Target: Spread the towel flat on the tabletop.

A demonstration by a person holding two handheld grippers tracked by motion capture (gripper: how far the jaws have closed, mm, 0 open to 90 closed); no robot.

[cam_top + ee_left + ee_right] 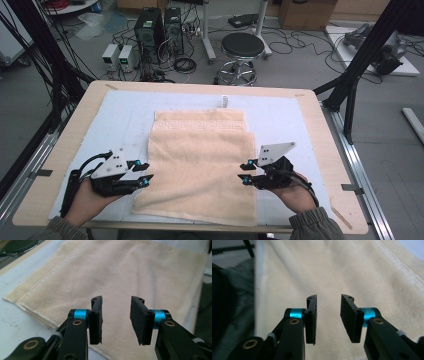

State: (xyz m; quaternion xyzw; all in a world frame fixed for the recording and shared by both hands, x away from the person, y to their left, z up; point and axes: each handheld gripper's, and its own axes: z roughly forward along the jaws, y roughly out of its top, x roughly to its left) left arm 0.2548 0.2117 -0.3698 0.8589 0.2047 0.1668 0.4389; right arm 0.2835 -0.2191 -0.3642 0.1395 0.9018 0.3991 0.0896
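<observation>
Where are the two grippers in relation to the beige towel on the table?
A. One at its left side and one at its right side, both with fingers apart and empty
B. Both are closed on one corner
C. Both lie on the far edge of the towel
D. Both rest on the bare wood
A: the left gripper and right gripper flank the towel, fingers apart with nothing between them.

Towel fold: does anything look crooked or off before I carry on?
Slightly. The folded towel is uneven: its upper layer stops short of the far end, leaving the patterned border strip uncovered, and the right edges step rather than line up. Both the left gripper and right gripper are open, holding nothing.
</observation>
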